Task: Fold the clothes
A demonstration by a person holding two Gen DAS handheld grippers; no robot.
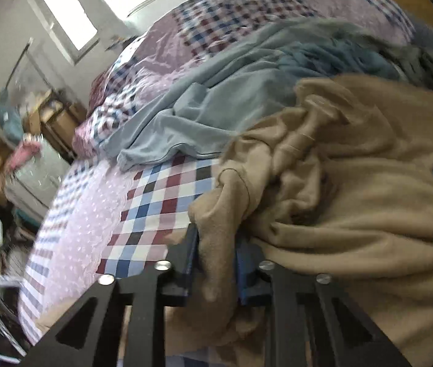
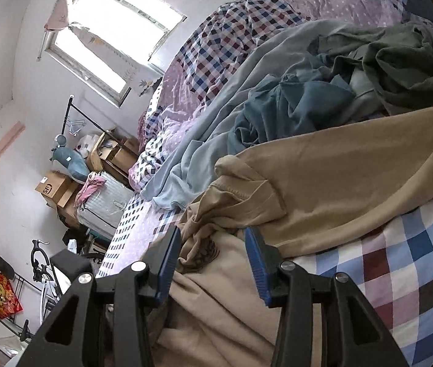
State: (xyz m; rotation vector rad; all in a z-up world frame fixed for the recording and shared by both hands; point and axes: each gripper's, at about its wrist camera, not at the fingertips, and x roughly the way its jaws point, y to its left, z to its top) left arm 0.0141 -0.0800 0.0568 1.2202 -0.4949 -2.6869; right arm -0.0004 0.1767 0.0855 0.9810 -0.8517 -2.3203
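Observation:
A tan sweatshirt [image 1: 354, 202] lies bunched on the checked bedspread [image 1: 161, 202]. My left gripper [image 1: 216, 244] is shut on a fold of its tan fabric, which stands up between the blue pads. In the right wrist view the same tan sweatshirt [image 2: 338, 171] spreads across the bed. My right gripper [image 2: 213, 244] stands open over it, tan cloth lying between its blue pads [image 2: 257, 263] without being pinched. A dark printed patch [image 2: 204, 252] shows on the fabric there.
Behind the sweatshirt lie a light blue garment [image 2: 216, 122], a teal one [image 2: 283, 107] and a dark green one [image 2: 406, 64]. Left of the bed stand cardboard boxes [image 2: 54, 188], a pale suitcase [image 2: 106, 205] and a clothes rack [image 2: 72, 113] under a window.

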